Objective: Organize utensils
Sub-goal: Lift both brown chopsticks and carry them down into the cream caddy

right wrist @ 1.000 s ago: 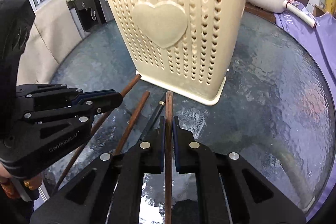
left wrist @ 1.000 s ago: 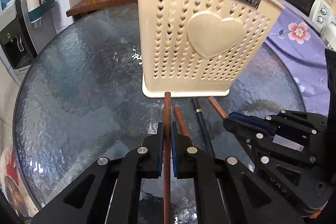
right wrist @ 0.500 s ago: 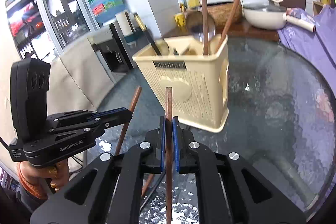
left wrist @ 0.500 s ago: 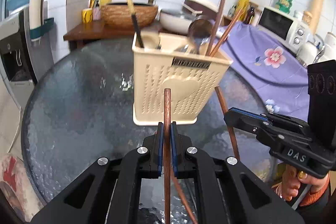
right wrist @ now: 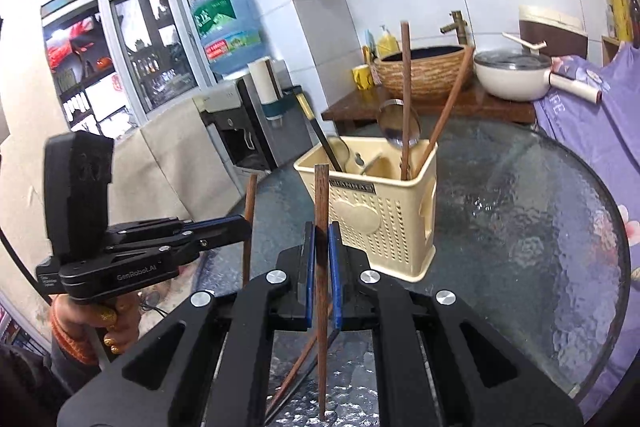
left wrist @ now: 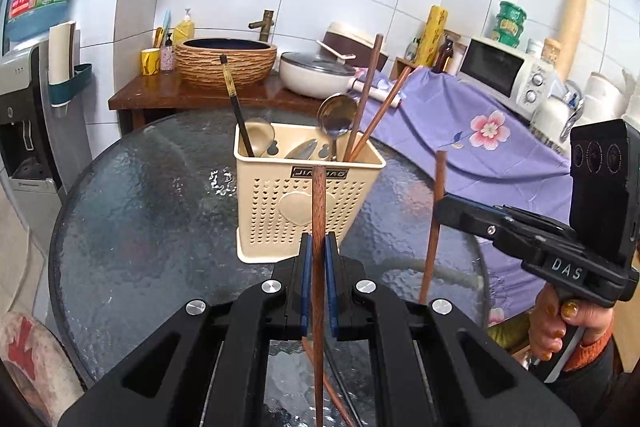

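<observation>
1. left hand-held gripper [left wrist: 319,247]: clamped on a brown chopstick [left wrist: 319,211], gripped around mid-length so the stick stands near upright, its top end against the holder's front in this view. judged reason: a mid grip keeps it steady and leaves the lower end free to go down into a slot.
2. worktop [left wrist: 140,227]: a dark chopstick [right wrist: 304,371] and another brown one lie on the glass below both hand-held grippers, not yet picked up.
3. holder [left wrist: 280,211]: cream, perforated, upright near the worktop's middle, ahead of both hand-held grippers and apart from them. it already carries two brown chopsticks, a black one and spoons, leaning on its walls.
4. right hand-held gripper [right wrist: 322,251]: closed on its own chopstick [right wrist: 321,203], held the same upright way, just beside the left one. both sticks hang short of the holder's rim and clear of the worktop, so the drop-in looks like the step to come.
</observation>
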`<state>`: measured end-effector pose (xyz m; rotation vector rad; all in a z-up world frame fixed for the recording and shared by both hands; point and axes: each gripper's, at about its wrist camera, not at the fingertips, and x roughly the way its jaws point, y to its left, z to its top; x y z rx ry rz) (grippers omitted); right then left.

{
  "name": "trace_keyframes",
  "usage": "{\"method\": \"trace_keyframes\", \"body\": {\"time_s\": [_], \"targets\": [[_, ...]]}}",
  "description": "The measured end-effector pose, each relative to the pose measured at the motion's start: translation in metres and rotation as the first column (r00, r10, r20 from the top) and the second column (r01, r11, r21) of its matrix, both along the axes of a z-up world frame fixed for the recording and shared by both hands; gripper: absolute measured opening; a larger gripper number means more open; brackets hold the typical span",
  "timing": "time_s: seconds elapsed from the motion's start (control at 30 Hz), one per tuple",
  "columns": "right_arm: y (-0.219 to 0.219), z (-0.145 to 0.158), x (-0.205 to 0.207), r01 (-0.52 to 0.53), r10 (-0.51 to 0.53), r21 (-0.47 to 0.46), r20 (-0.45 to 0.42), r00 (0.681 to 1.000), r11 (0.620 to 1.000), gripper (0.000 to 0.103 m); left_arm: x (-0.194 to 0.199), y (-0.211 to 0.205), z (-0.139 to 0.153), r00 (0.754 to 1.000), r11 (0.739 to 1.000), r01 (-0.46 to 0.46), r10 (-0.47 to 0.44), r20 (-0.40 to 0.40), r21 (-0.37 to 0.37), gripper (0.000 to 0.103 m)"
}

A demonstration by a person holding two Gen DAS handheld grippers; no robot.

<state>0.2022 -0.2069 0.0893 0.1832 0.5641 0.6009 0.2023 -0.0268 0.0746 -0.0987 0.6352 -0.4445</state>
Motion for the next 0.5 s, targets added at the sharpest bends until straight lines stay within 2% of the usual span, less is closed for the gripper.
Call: {"method": "trace_keyframes", "body": {"time_s": [0.13, 0.5], "targets": [[0.001, 0.014, -0.008, -0.004, 0.005, -0.011, 0.037, 0.999, 1.000, 0.007, -0.005, 0.004, 0.009, 1.000, 1.000, 0.002, -0.002, 0.025, -0.001, 0.007], [0.014, 0.031, -0.006, -0.016, 0.019, -0.048, 0.066, 0.998, 0.999, 0.007, -0.009, 0.007, 0.027, 0.998, 1.000, 0.006, -0.007, 0.065, 0.017, 0.006]]}}
